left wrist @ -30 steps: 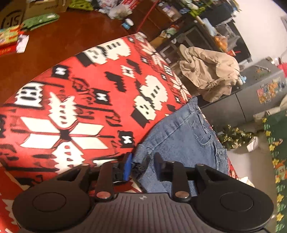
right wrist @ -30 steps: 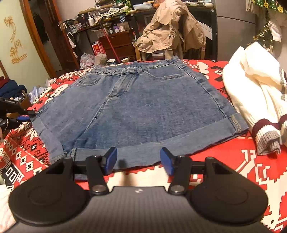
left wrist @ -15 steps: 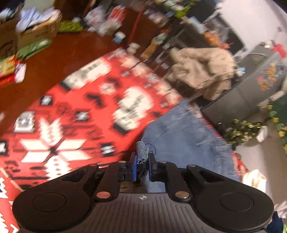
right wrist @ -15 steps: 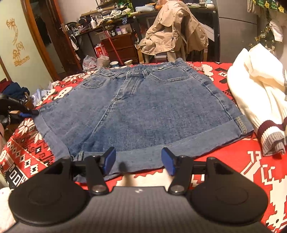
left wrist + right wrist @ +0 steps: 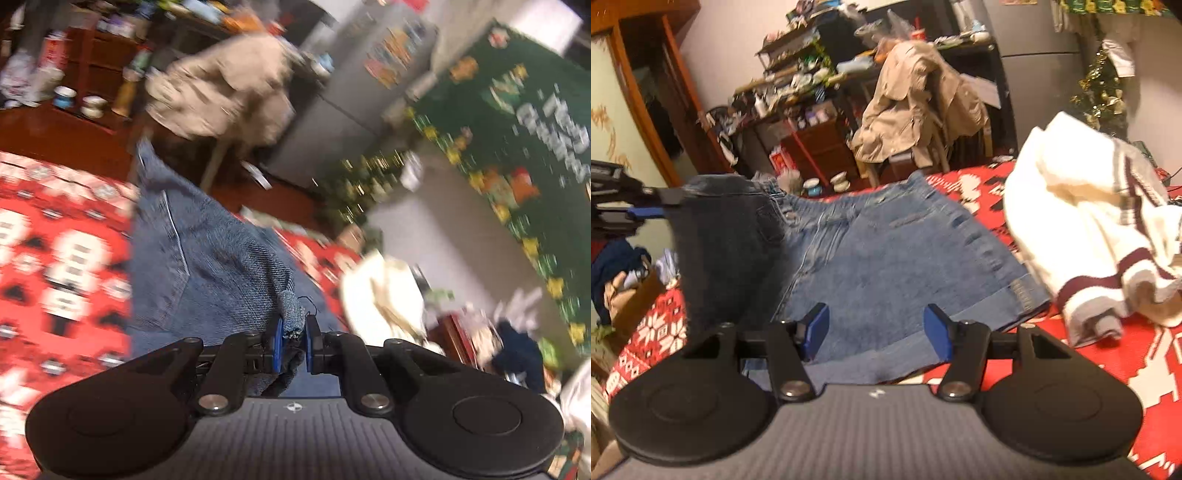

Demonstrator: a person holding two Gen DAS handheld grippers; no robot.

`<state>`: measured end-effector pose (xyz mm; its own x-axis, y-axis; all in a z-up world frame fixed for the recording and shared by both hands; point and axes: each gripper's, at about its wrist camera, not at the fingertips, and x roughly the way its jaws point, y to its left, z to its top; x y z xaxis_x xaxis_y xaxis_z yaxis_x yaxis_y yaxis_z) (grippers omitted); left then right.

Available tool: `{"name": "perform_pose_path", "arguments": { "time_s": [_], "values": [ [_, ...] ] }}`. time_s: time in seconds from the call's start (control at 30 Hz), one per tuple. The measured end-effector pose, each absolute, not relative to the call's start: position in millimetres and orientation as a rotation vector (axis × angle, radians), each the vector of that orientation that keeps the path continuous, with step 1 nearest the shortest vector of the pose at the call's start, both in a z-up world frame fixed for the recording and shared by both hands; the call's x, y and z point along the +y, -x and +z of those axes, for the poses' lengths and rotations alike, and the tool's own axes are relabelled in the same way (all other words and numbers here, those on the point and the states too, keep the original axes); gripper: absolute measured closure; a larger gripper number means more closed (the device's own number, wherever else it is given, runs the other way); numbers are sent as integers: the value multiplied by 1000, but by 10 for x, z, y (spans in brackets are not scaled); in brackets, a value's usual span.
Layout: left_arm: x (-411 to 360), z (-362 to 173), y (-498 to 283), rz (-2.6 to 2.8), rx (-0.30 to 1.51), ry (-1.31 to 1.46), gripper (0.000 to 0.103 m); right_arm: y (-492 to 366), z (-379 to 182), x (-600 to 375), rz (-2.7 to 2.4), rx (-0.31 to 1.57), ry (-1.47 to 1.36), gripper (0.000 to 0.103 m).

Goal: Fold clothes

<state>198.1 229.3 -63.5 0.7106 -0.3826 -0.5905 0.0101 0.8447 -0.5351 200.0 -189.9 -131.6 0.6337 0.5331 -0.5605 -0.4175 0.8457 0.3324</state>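
Blue denim shorts (image 5: 897, 258) lie on the red patterned cloth (image 5: 1145, 369). My left gripper (image 5: 293, 338) is shut on a corner of the shorts (image 5: 221, 258) and holds that side lifted. In the right wrist view the left gripper (image 5: 639, 206) shows at the left edge with the raised denim hanging dark below it. My right gripper (image 5: 877, 332) stands open low over the hem nearest me, with denim lying between its blue pads but not pinched.
A white sweater with maroon stripes (image 5: 1089, 229) is heaped on the cloth right of the shorts, also a pale blur (image 5: 384, 295) in the left wrist view. A beige coat (image 5: 916, 107) hangs on a chair beyond the table. Cluttered shelves (image 5: 798, 92) stand behind.
My left gripper closed on the shorts' corner, then lifted it up and swung rightward over the garment. The right gripper stayed open and crept forward over the hem.
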Motion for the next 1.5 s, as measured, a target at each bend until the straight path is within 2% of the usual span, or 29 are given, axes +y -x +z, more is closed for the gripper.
{"name": "perform_pose_path", "arguments": {
  "time_s": [0.2, 0.33, 0.43, 0.47, 0.5, 0.53, 0.6, 0.67, 0.9, 1.1, 1.2, 1.27, 1.3, 1.5],
  "values": [
    [1602, -1288, -2421, -255, 865, 587, 91, -1998, -1286, -2189, 520, 688, -201, 41],
    [1523, -1806, -2573, -230, 979, 716, 91, -2069, -1366, -2208, 528, 719, -215, 41],
    [1585, -1898, -2515, -228, 977, 794, 74, -2122, -1427, -2221, 533, 742, -226, 40],
    [1614, -1891, -2478, -230, 966, 817, 61, -2140, -1447, -2225, 535, 749, -229, 40],
    [1644, -1884, -2440, -232, 955, 840, 52, -2158, -1467, -2229, 537, 757, -233, 40],
    [1662, -1839, -2405, -233, 939, 835, 50, -2175, -1487, -2234, 539, 765, -237, 40],
    [1711, -1741, -2335, -253, 925, 798, 49, -2211, -1527, -2242, 542, 780, -244, 42],
    [1781, -1643, -2252, -247, 917, 755, 49, -2265, -1584, -2166, 544, 798, -242, 49],
    [2212, -1586, -1836, -158, 887, 670, 49, -2513, -1746, -1868, 541, 831, -219, 51],
    [2699, -1702, -1500, -57, 860, 770, 48, -2771, -1904, -1676, 566, 899, -226, 72],
    [2837, -1802, -1384, -23, 869, 805, 48, -2863, -1959, -1615, 587, 927, -235, 74],
    [2893, -1861, -1331, -30, 873, 838, 47, -2928, -1979, -1637, 583, 964, -271, 91],
    [2897, -1871, -1313, -33, 871, 836, 48, -2961, -1990, -1648, 581, 983, -289, 93],
    [2827, -1831, -1234, -64, 859, 787, 48, -2940, -1562, -1719, 586, 923, -268, 94]
  ]
}}
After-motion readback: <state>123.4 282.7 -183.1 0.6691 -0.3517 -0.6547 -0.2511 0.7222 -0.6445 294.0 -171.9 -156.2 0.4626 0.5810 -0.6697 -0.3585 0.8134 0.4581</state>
